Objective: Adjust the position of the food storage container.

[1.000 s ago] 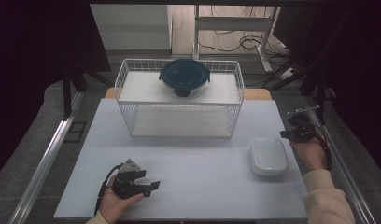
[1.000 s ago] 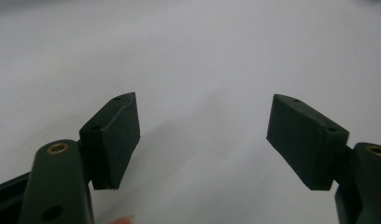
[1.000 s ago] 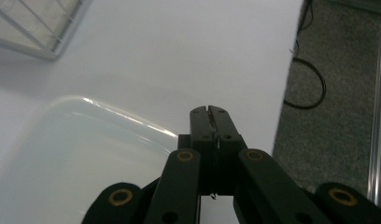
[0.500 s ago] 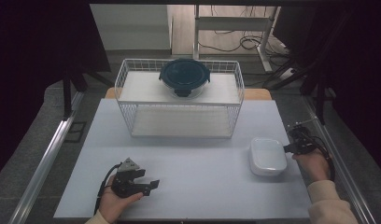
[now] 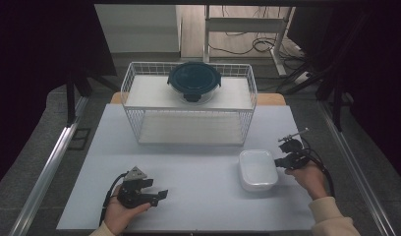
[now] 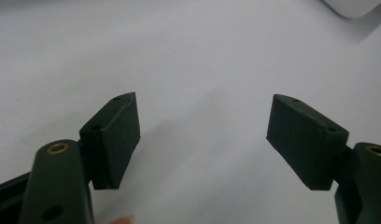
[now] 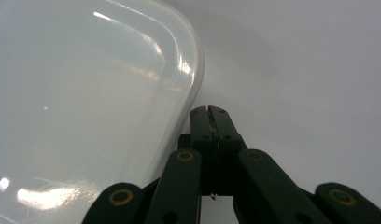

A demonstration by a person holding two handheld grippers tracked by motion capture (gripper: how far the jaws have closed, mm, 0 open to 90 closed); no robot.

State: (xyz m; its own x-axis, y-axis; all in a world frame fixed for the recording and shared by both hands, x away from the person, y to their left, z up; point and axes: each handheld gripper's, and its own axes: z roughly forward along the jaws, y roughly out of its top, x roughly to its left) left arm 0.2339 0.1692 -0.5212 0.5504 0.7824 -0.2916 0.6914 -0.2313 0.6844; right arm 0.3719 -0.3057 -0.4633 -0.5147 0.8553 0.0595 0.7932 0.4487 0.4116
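A: Biggest first. What's on your table (image 5: 188, 196)?

B: White tabletop. At the far side you have a white wire basket (image 5: 188, 105) with two shelves. A round dark-lidded container (image 5: 194, 81) sits on its top shelf, about the middle.

A: And the thing you're working at?

B: A white rectangular container (image 5: 257, 169), rounded corners, lying flat on the table, near right, in front of the basket's right end and well apart from it. In the right gripper view its glossy side (image 7: 86, 102) takes up the left part.

A: Your right gripper?

B: The right gripper (image 5: 282, 161) is in your right hand (image 5: 309, 179), just beside the container's right edge. Its jaws are pressed together, nothing between them. In the right gripper view the closed tips (image 7: 210, 112) sit right at the container's rim; can't tell if they touch.

A: Left one?

B: The left gripper (image 5: 159, 195) is in your left hand (image 5: 122, 214), near left, low over the table, pointing right. Jaws spread wide, bare table between the pads (image 6: 116, 140). Well apart from the white container, whose corner (image 6: 354, 7) shows at the top right of the left gripper view.
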